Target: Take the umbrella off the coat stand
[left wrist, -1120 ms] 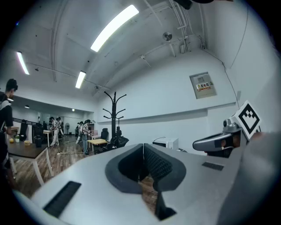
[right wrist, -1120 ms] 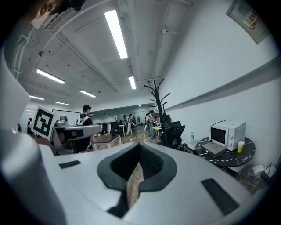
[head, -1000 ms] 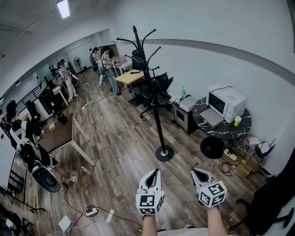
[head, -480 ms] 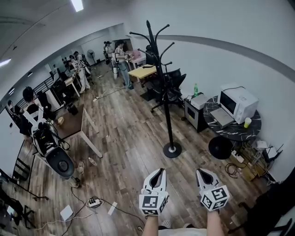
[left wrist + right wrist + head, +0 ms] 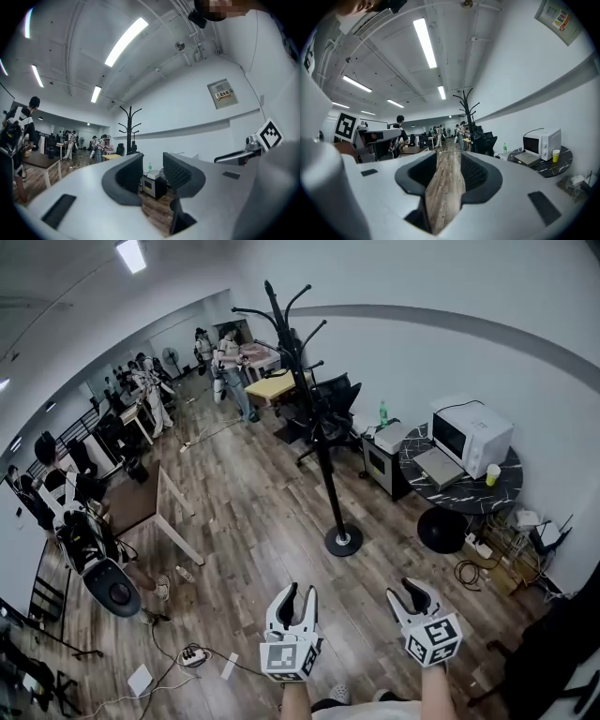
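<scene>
My left gripper point(image 5: 299, 595): jaws apart, just been opening, nothing between them. My right gripper point(image 5: 410, 593): jaws apart as well, just been opening, gap empty. I hold both low, side by side, pointing across wood floor point(image 5: 253, 521) toward coat stand point(image 5: 323, 451). Coat stand upright, base toward floor's right edge near white wall point(image 5: 422, 296), well apart from my grippers. Cannot make out umbrella among its hooks. Round table point(image 5: 502, 487) with microwave point(image 5: 472, 435) at floor's right edge, beyond stand's base.
</scene>
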`<state>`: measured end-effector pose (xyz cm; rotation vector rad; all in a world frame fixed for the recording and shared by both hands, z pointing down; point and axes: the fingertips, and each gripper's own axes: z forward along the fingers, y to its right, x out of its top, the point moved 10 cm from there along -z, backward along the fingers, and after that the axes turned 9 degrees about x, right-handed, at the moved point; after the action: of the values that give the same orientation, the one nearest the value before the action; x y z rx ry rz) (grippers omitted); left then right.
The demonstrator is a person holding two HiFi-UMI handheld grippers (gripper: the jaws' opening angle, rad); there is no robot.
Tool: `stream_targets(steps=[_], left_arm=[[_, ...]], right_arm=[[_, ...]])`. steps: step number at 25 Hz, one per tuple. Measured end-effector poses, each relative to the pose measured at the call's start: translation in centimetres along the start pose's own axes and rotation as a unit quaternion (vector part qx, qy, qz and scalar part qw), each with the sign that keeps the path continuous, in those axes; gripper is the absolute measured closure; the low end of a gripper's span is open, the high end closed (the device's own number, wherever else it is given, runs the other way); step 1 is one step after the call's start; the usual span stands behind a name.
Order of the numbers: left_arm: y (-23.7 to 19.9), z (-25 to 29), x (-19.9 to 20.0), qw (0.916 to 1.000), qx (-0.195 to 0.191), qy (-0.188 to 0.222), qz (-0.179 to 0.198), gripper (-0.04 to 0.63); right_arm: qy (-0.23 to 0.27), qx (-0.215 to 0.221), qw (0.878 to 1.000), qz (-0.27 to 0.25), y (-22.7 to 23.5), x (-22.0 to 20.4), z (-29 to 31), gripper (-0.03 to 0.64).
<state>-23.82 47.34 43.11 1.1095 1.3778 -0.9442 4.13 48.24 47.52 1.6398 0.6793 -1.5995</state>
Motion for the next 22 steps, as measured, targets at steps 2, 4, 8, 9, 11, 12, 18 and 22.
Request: stream_targets(steps=[2, 4, 8, 9, 11, 12, 18, 22], left_arm=[[0.4, -0.3, -0.2, 0.9999, -0.004, -0.01, 0.006, 0.457], [1.1, -0.4, -0.2, 0.9998, -0.002, -0.012, 0.012, 0.457], [2.2, -1.3, 0.1, 0.9993, 0.032, 0.001, 0.021, 0.457], [2.5, -1.6, -0.1, 0.999, 0.04, 0.002, 0.023, 0.457], [3.3, -1.8, -1.0, 0.9987, 0.047, -0.003, 0.02, 0.457], [3.6, -1.7, -1.6, 0.9987, 0.047, -0.008, 0.015, 0.457], [4.6, 0.7, -2.8, 0.9989, 0.038, -0.017, -0.021, 0.457], [4.7, 2.8, -2.3, 0.9992, 0.033, -0.006, -0.02, 0.457]], right_arm=[[0.002, -0.001, 1.0, 0.014, 0.8, -0.7, -0.5, 0.446], [0.003, 0.0, 1.0, 0.024, 1.9, -1.0, -0.9, 0.446], [-0.002, 0.012, 1.0, 0.022, 2.8, -1.1, -1.8, 0.432], [-0.003, 0.01, 1.0, 0.022, 3.0, -1.4, -2.2, 0.426], [-0.005, 0.005, 1.0, 0.027, 3.6, -2.0, -2.7, 0.419], [-0.006, 0.004, 1.0, 0.03, 4.1, -2.2, -2.8, 0.419], [-0.013, 0.007, 1.0, 0.019, 6.4, -1.1, -2.1, 0.408], [-0.013, 0.006, 1.0, 0.01, 7.4, -0.5, -1.0, 0.4]])
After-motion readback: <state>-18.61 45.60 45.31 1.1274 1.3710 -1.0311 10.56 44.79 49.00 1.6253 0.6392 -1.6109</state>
